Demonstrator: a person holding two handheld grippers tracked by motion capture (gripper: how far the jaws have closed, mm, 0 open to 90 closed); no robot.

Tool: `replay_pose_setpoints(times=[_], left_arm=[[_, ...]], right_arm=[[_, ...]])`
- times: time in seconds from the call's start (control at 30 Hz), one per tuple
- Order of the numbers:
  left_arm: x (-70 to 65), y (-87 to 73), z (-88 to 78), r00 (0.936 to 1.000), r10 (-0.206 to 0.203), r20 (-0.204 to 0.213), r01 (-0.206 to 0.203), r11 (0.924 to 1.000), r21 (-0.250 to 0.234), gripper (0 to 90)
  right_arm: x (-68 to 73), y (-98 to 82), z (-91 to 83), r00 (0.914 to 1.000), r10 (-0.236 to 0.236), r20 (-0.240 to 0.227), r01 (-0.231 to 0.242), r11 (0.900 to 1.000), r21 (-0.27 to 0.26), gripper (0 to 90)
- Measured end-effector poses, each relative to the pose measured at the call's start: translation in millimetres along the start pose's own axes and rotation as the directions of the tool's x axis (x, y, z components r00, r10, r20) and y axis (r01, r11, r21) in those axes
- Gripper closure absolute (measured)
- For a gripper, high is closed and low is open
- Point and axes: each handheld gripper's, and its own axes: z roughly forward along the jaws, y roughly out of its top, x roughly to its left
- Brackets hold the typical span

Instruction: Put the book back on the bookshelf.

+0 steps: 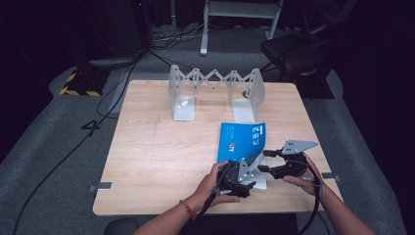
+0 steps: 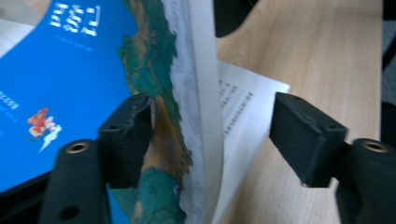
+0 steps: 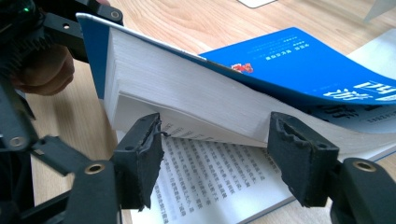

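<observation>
A blue-covered book (image 1: 242, 139) lies on the wooden table (image 1: 156, 161) at the front right, its near part lifted open. In the left gripper view, my left gripper (image 2: 210, 135) straddles the raised cover and a thick stack of pages (image 2: 196, 93). One pad touches the blue cover (image 2: 70, 70); the other stands apart from the paper. My left gripper (image 1: 250, 176) is at the book's near edge. My right gripper (image 1: 264, 160) is open at the book's right side. Its jaws (image 3: 215, 154) reach in under the raised stack (image 3: 187, 88), above a printed page (image 3: 210, 186).
A silver accordion-style book stand (image 1: 215, 90) stands at the table's far edge. A dark chair (image 1: 293, 51) and a white frame (image 1: 240, 14) stand beyond the table, with cables on the grey floor at the left.
</observation>
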Motion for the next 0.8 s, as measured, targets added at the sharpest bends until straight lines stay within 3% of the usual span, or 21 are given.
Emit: replay_pose_setpoints(times=[0.17,0.2,0.23,0.4,0.5,0.63,0.7,0.8], left_arm=[[5.5,-0.3,-5.6,0.9997,-0.001,-0.023,0.001,0.9997,-0.026,64.1],[11.2,-0.9,-12.0,0.9999,0.006,0.010,-0.006,0.9991,-0.041,66.9],[12.9,-1.3,-15.0,0.9999,0.008,0.013,-0.007,0.9988,-0.049,68.6],[19.4,-4.1,-24.9,0.9988,0.033,0.037,-0.031,0.9983,-0.050,72.8],[30.7,-14.4,-39.5,0.9962,0.054,0.068,-0.052,0.9980,-0.037,73.8],[46.3,-30.3,-57.7,0.9928,0.055,0.106,-0.052,0.9980,-0.035,74.3],[52.7,-37.9,-65.3,0.9915,0.060,0.115,-0.056,0.9978,-0.037,74.4],[59.0,-43.7,-70.7,0.9889,0.066,0.133,-0.063,0.9976,-0.031,74.1]], right_arm=[[0.1,0.5,0.7,1.0000,0.003,0.001,-0.003,1.000,-0.005,35.9],[-0.2,0.4,0.5,1.0000,0.008,0.002,-0.008,1.000,-0.016,35.8],[-0.5,0.5,0.1,0.9999,0.011,0.002,-0.011,1.000,-0.022,35.6],[-0.5,1.7,-1.7,1.0000,0.009,-0.003,-0.009,0.999,-0.047,33.2],[1.7,-0.1,-3.1,0.9998,-0.009,-0.019,0.008,0.998,-0.058,32.3],[4.9,3.6,-11.3,0.9977,-0.067,-0.012,0.066,0.994,-0.091,31.6],[8.6,10.0,-14.5,0.9928,-0.119,-0.014,0.116,0.986,-0.116,30.9],[11.5,16.5,-12.4,0.9893,-0.143,-0.029,0.138,0.982,-0.127,29.6]])
